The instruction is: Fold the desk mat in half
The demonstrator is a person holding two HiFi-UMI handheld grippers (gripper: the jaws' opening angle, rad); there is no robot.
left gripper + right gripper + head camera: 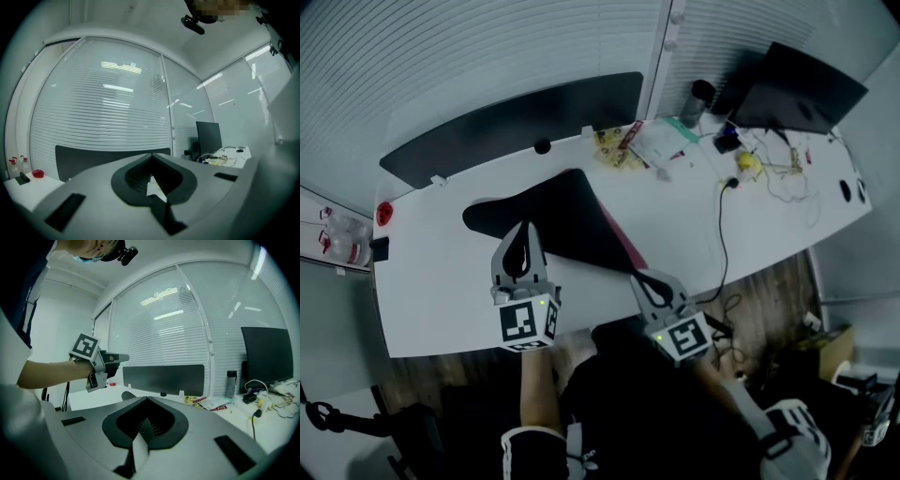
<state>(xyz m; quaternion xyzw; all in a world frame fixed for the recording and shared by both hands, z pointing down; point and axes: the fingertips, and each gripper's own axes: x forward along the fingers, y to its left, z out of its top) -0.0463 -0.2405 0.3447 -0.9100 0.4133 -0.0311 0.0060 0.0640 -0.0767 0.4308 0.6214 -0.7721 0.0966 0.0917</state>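
The dark desk mat point(567, 220) lies on the white desk point(441, 291), its near right part turned up so a reddish underside point(623, 246) shows. My left gripper point(525, 230) is over the mat's near edge. In the left gripper view its jaws point(151, 157) are shut with a dark strip of the mat point(166, 218) running out of them. My right gripper point(642, 277) is at the mat's near right corner. Its jaws point(147, 399) are shut on a pale strip of the mat point(139, 446). The left gripper point(123, 357) is also visible there, raised above the desk.
A dark partition panel point(516, 122) runs along the desk's back edge. At the back right are a monitor point(797, 89), a bottle point(698, 98), papers point(661, 141) and loose wires point(778, 169). A black cable point(722, 234) crosses the desk to its front edge. A red object point(384, 213) sits far left.
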